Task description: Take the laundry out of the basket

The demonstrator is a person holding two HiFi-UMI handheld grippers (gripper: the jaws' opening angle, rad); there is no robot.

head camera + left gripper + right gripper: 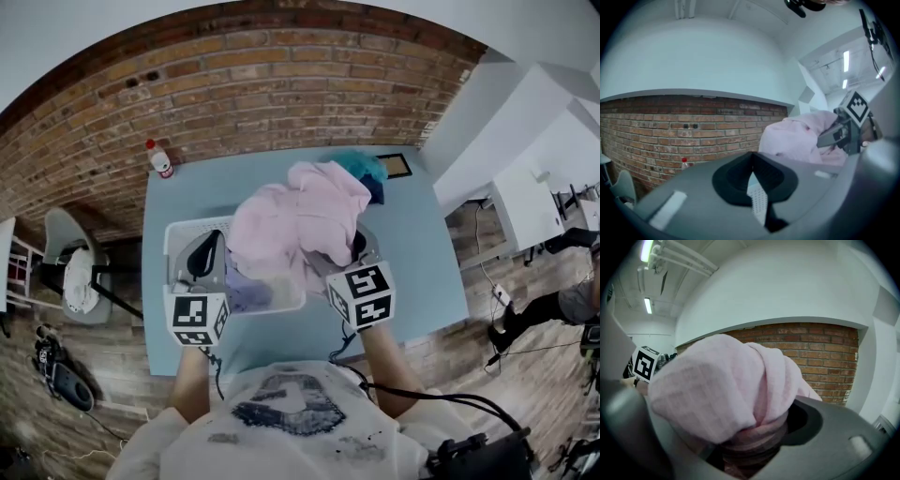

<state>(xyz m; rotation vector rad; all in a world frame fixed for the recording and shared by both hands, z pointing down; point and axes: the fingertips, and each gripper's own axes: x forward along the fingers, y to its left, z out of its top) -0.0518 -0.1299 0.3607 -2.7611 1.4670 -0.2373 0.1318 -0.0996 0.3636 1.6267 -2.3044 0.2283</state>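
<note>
My right gripper (356,251) is clenched on a pink garment (300,220), which hangs bunched above the white laundry basket (174,234) on the blue table (417,253). My left gripper (208,258), jaws together and empty, hovers over the basket's left side.

The pink cloth garment (717,390) is soft and matt, with a fine waffle weave. The right tool (750,448) and left tool (752,187) have smooth, matt grey plastic shells. The white plastic basket (183,234) has perforated walls. The light blue desk (422,272) looks smooth and matt, the red brick wall (234,84) rough.
</note>
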